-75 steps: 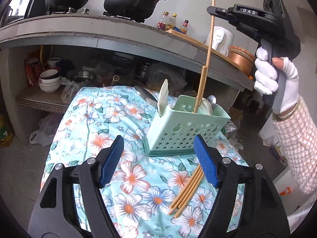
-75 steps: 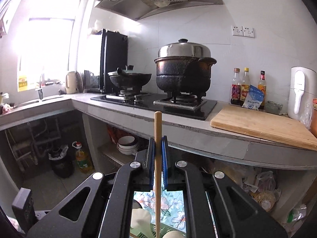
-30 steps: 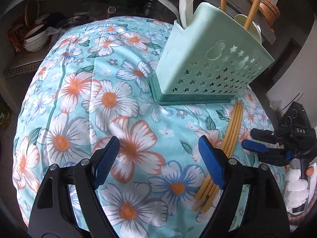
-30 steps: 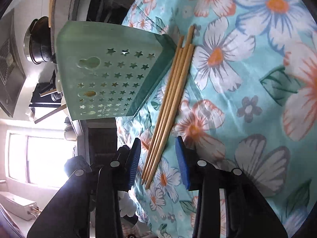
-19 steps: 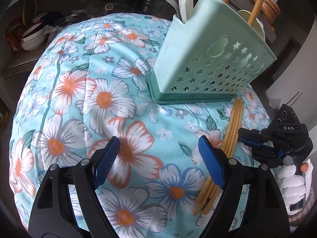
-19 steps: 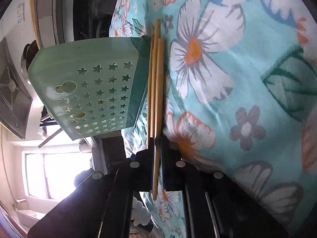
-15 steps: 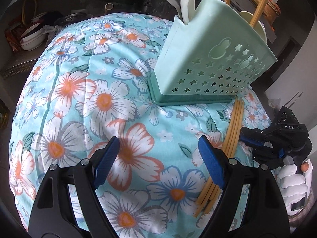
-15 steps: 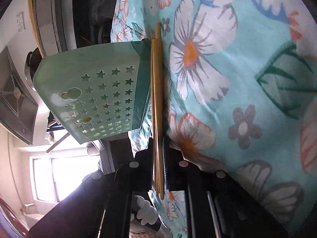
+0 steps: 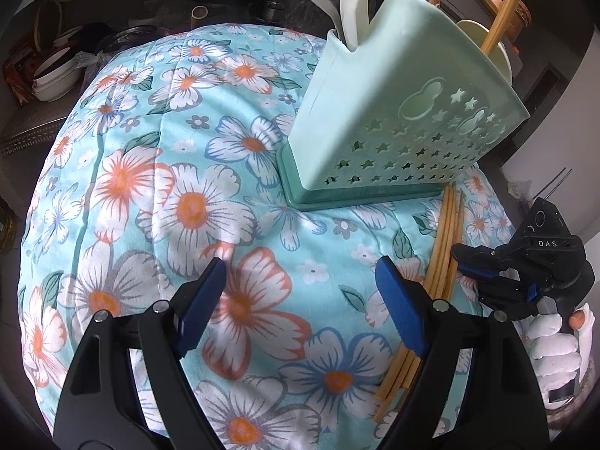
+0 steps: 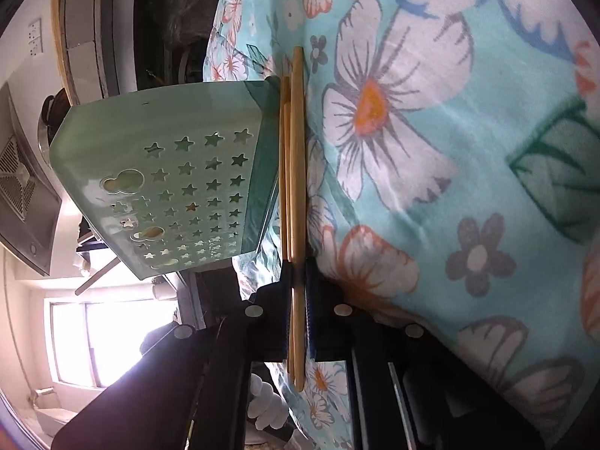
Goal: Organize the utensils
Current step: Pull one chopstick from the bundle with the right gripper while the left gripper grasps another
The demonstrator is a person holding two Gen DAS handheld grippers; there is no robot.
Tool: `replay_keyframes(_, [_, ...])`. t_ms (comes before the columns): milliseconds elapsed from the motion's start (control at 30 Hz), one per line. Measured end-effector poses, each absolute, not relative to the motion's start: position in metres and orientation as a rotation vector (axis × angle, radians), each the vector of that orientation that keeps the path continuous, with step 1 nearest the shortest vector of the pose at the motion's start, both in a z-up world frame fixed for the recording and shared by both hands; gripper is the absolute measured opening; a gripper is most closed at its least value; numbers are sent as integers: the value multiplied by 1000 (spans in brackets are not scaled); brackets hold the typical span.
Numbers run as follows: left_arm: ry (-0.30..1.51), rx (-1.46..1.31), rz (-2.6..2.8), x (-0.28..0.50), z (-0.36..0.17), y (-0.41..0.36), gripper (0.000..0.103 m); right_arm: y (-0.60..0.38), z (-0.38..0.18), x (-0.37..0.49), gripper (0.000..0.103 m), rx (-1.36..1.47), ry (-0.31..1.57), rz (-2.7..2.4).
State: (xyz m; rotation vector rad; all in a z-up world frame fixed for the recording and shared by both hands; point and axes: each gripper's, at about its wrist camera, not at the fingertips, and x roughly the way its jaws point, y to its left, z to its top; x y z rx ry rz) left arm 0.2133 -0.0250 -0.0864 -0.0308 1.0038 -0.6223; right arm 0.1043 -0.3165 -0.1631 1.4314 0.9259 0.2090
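A mint green utensil holder (image 9: pixel 397 120) with star holes stands on the floral cloth (image 9: pixel 187 202) and holds chopsticks and a white spoon (image 9: pixel 354 3). Several bamboo chopsticks (image 9: pixel 438 247) lie on the cloth beside its base. My left gripper (image 9: pixel 300 296) is open and empty above the cloth, in front of the holder. My right gripper (image 10: pixel 298 273) is turned on its side and shut on a chopstick (image 10: pixel 298 172) from the bundle; the holder (image 10: pixel 180 172) is just beside it. It also shows in the left wrist view (image 9: pixel 459 260) at the chopsticks.
Behind the cloth-covered table, a shelf under the counter holds bowls (image 9: pixel 56 75) and pots. A copper-coloured bowl (image 9: pixel 502 3) sits on the counter beyond the holder. A stove hood (image 10: pixel 22 187) and window (image 10: pixel 93 341) show in the right wrist view.
My right gripper put a chopstick in the holder, came down to the bundle on the cloth, and shut on a chopstick. My left gripper dropped lower over the cloth and stays open.
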Motion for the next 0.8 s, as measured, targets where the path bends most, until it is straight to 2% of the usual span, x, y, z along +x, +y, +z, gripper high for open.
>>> replay_keyframes(133, [969,-29,-667,211,-75,-27,78,-327,-155,94,8,1382,962,183])
replay_keyframes(333, [895,57,-810,189,-58,-50,78,-343,-128,84,12,1150,1031,69])
replay_keyframes(400, [864,105,-864,176,-55,-61,75,-344,-121,88,13,1078,1042,44])
replay_keyframes(500, [809,216,-915,153,-51,-82,62,-338,-115,100,14,965,1063,20])
replay_keyframes(667, [734,415,-971,120,-60,-112,36,-338,-108,104,16,876,1093,29])
replay_keyframes(800, [699,532,-985,105,-70,-132,24,-342,-102,92,16,861,1109,26])
